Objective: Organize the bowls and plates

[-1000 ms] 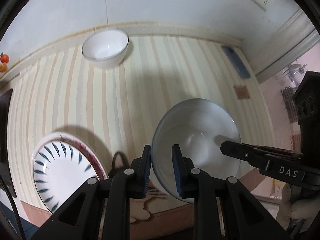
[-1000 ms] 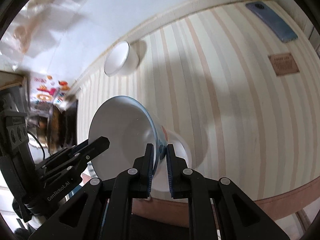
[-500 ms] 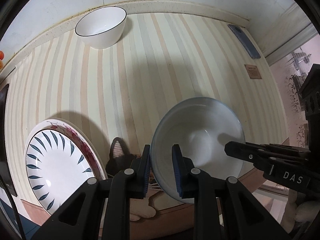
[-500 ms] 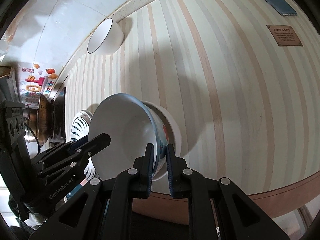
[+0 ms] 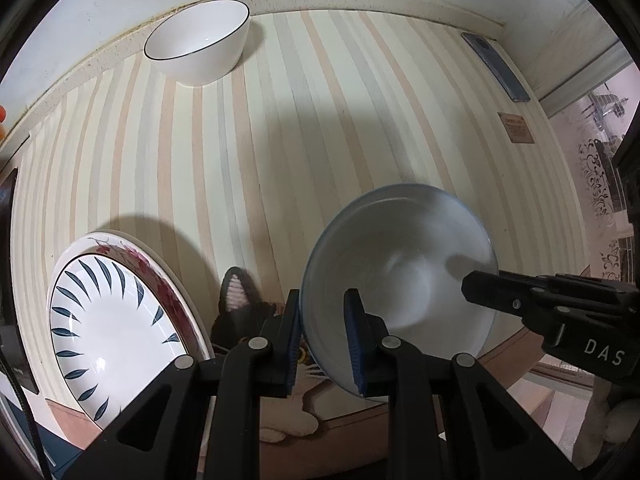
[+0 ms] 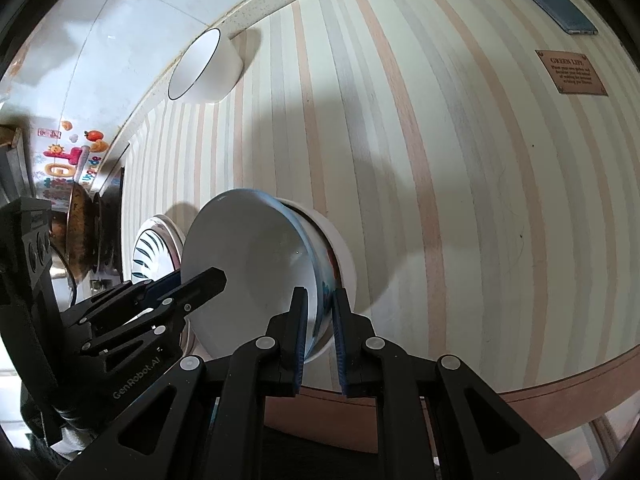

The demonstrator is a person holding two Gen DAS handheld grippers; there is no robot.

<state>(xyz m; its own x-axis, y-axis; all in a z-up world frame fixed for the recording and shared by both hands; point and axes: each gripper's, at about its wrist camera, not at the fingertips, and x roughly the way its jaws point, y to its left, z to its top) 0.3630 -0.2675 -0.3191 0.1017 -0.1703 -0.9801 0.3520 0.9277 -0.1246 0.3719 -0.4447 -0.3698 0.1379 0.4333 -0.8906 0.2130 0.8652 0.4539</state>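
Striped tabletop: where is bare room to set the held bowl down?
Bare: the wide middle of the tabletop, between the white bowl at the wall and the phone. Crowded: the near edge, with stacked plates and the bowl in both tongs.

Held bowl (image 5: 400,280) sits at near table edge, nested in another bowl (image 6: 344,256) under it. Left gripper (image 5: 322,332) straddles its near-left rim, one finger inside, one outside; right gripper (image 6: 320,320) straddles the opposite rim the same way. Plates (image 5: 120,328): stacked, left of the bowls, near the front edge. Cat mat (image 5: 240,312) lies between plates and bowls, partly under both. Far bowl (image 5: 200,44) at back of table (image 5: 320,120), against the wall, well apart from the rest. Phone (image 5: 496,66) at back right by the wall; label (image 5: 516,128) just in front of it.
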